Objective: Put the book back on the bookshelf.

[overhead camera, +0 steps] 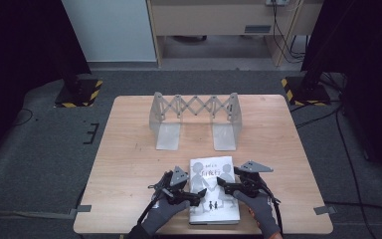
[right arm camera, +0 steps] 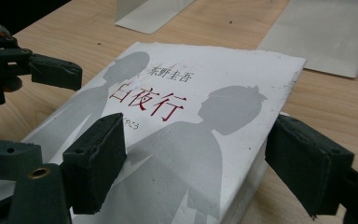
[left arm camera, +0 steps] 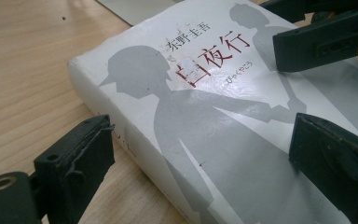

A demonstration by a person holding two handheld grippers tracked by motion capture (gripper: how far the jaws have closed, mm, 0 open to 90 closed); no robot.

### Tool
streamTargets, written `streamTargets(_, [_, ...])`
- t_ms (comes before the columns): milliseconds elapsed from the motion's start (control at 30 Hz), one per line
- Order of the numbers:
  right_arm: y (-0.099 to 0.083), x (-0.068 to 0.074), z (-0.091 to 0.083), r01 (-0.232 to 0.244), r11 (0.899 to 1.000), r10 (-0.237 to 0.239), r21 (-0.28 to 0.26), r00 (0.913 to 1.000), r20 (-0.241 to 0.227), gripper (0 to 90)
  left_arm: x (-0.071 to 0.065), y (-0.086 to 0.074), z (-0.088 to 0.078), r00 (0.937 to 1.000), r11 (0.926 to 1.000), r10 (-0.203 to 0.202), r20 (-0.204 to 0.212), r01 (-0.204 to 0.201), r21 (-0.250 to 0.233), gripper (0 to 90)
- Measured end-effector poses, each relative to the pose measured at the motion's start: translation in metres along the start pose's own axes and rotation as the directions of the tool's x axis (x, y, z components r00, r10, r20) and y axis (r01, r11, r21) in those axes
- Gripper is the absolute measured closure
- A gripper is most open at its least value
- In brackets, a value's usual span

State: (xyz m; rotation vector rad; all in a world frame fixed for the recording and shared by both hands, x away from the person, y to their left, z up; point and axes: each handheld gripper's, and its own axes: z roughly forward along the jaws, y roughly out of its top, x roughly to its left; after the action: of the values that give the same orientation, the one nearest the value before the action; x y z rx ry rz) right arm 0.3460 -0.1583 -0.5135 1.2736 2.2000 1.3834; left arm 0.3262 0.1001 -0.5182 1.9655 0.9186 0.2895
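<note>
Both grippers straddled a thick white paperback book lying flat, cover up, at the near edge of the wooden table, as a person in grey gloves prepared what looked like a two-handed lift. At the book's left side, the left gripper stood with its jaws apart, one pad low beside the spine edge and the other above the cover, neither pressing on the book. At the opposite side, the right gripper was likewise unclenched, one pad over the cover and the other beside the long right edge, a visible gap remaining there. Beyond the book, well apart from it, an expanding metal bookend rack stood upright with its two flat feet pointing toward the person; it appeared the likely destination. To do the step well, each lower pad would probably need to slide fully under the book's edge before closing, so that the covers and the pages are pinched together rather than the top cover alone. Closing both sides evenly, at matching points along the long edges, should keep the heavy volume from twisting or sagging open as it rises.
</note>
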Motion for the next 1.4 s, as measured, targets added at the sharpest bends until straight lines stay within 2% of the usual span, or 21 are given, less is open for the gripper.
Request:
streamTargets(100, [0.002,0.001,-0.002,0.008,1.0,-0.008,-0.02,1.0,-0.003,20.5,0.001,0.0,-0.001,0.9999,0.9999,0.011,0.003,-0.011,-0.011,5.6])
streamTargets(200, [0.005,0.002,-0.003,0.006,0.999,-0.006,-0.04,1.0,-0.005,21.5,0.002,0.0,-0.002,1.0,0.9998,-0.002,0.01,0.002,-0.019,5.5])
streamTargets(333, [0.008,0.004,-0.003,-0.004,0.998,0.003,-0.07,0.9999,-0.016,22.0,0.002,0.0,-0.003,0.9999,0.9996,0.003,0.01,-0.003,-0.027,5.5])
streamTargets(600, [0.01,0.007,0.0,-0.024,0.997,0.02,-0.078,0.9989,-0.042,22.2,0.005,-0.001,-0.005,0.9993,0.9992,-0.026,0.028,0.027,-0.031,5.7])
streamTargets(733, [0.009,0.008,0.002,-0.034,0.997,0.03,-0.062,0.9972,-0.069,21.9,0.004,-0.001,-0.005,0.9995,0.9992,-0.02,0.024,0.02,-0.033,5.6])
streamTargets(1033, [0.006,0.011,0.006,-0.046,0.998,0.043,-0.045,0.9967,-0.07,22.2,0.005,-0.002,-0.004,0.9997,0.9993,-0.016,0.021,0.016,-0.034,5.3])
streamTargets(1200, [0.004,0.008,0.011,-0.062,0.998,0.06,-0.017,0.9941,-0.09,22.9,0.006,-0.003,-0.003,0.9992,0.999,-0.027,0.031,0.028,-0.035,4.9])
streamTargets(1333, [0.005,0.007,0.013,-0.088,0.996,0.085,-0.015,0.9893,-0.118,26.8,0.007,-0.004,-0.003,0.9987,0.9986,-0.036,0.037,0.037,-0.036,4.6])
streamTargets(1367, [0.005,0.008,0.015,-0.1,0.995,0.097,-0.009,0.9846,-0.145,29.5,0.007,-0.004,-0.003,0.9986,0.9986,-0.036,0.038,0.037,-0.037,4.6])
streamTargets(1400, [0.005,0.009,0.016,-0.106,0.994,0.104,-0.005,0.9822,-0.156,28.3,0.007,-0.004,-0.003,0.9987,0.9986,-0.035,0.037,0.037,-0.038,4.5])
